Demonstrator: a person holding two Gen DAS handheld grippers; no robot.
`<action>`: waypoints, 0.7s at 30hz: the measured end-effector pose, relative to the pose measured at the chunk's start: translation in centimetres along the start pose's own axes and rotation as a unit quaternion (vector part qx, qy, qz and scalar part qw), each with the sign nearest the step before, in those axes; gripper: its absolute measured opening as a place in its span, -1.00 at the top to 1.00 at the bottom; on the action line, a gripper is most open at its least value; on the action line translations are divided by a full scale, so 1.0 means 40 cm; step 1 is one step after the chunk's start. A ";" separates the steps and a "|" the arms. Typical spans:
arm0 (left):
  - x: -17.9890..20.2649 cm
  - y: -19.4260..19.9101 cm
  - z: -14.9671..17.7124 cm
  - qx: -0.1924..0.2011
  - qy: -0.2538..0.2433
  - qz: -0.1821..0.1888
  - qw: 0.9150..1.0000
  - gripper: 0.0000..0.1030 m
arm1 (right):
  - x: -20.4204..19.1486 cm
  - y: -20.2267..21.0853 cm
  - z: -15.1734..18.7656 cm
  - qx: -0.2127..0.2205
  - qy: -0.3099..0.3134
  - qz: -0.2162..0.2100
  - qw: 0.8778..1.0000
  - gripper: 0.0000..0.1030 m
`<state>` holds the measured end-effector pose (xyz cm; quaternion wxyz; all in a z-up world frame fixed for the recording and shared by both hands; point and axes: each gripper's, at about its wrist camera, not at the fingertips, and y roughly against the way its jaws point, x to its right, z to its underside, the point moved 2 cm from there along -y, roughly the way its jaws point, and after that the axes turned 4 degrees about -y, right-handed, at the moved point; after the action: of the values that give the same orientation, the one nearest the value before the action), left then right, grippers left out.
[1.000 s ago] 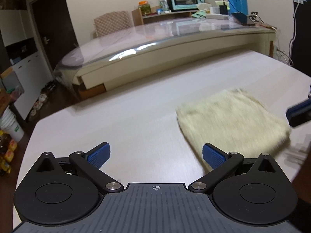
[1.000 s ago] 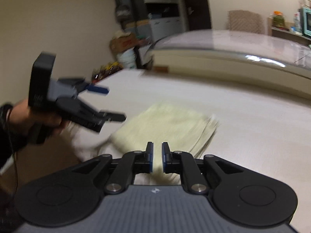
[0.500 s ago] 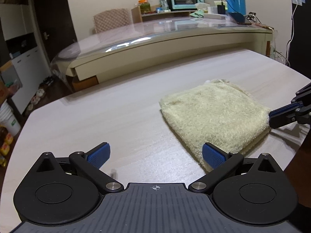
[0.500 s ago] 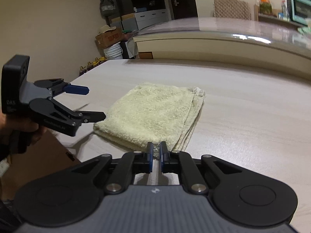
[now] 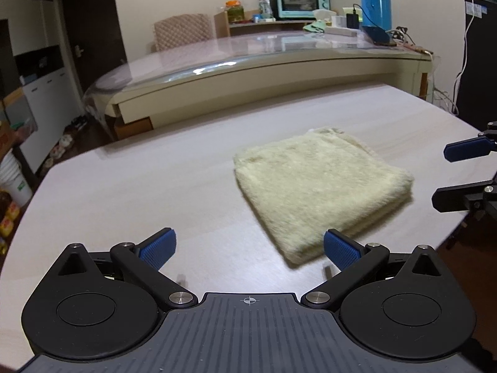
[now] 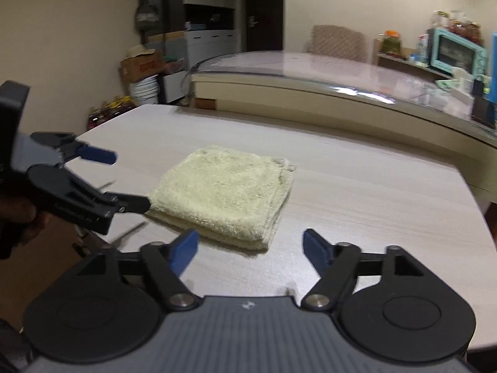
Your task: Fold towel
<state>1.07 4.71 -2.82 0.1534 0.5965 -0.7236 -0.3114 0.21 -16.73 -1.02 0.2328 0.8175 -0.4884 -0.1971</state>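
A pale yellow towel (image 5: 316,186) lies folded into a thick square on the light wooden table (image 5: 139,192); it also shows in the right wrist view (image 6: 223,192). My left gripper (image 5: 248,247) is open and empty, just short of the towel's near corner; it also shows in the right wrist view (image 6: 121,180), by the towel's left edge. My right gripper (image 6: 250,248) is open and empty, just in front of the towel; its fingers (image 5: 466,150) show at the right edge of the left wrist view.
A second long table with a glass top (image 5: 264,52) stands behind. A teal oven (image 5: 298,0) and a blue flask (image 5: 374,0) sit at the back. The table's edges (image 5: 484,214) lie close on both sides. Boxes and bottles (image 6: 136,65) stand on the floor.
My right gripper has opened from shut and drawn back from the towel. Both grippers have pulled away a little; the towel stays folded on the table.
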 end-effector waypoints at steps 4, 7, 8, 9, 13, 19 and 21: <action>0.009 0.021 0.012 -0.015 0.034 -0.015 0.999 -1.00 | -0.006 0.024 0.005 -0.001 -0.024 0.022 0.999 -0.94; 0.010 0.039 0.018 -0.027 0.059 -0.026 0.998 -1.00 | -0.009 0.038 0.006 0.000 -0.033 0.030 0.999 -0.99; 0.010 0.046 0.020 -0.029 0.065 -0.028 0.997 -1.00 | -0.011 0.044 0.005 0.001 -0.034 0.033 0.999 -0.99; 0.010 0.052 0.021 -0.029 0.068 -0.029 0.997 -1.00 | -0.014 0.051 0.005 0.001 -0.036 0.035 0.999 -0.99; 0.012 0.080 0.025 -0.028 0.079 -0.037 0.996 -1.00 | -0.019 0.072 0.009 -0.001 -0.038 0.033 0.999 -0.99; 0.027 0.110 0.032 -0.029 0.083 -0.037 0.995 -1.00 | -0.020 0.085 0.017 -0.009 -0.049 0.030 0.998 -0.99; 0.034 0.119 0.033 -0.030 0.084 -0.037 0.995 -1.00 | -0.020 0.089 0.018 -0.011 -0.050 0.029 0.998 -0.99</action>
<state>-3.71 4.19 -1.00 0.2197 0.6422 -0.6757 -0.2878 -3.06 -17.61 0.48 0.2224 0.7893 -0.5212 -0.2363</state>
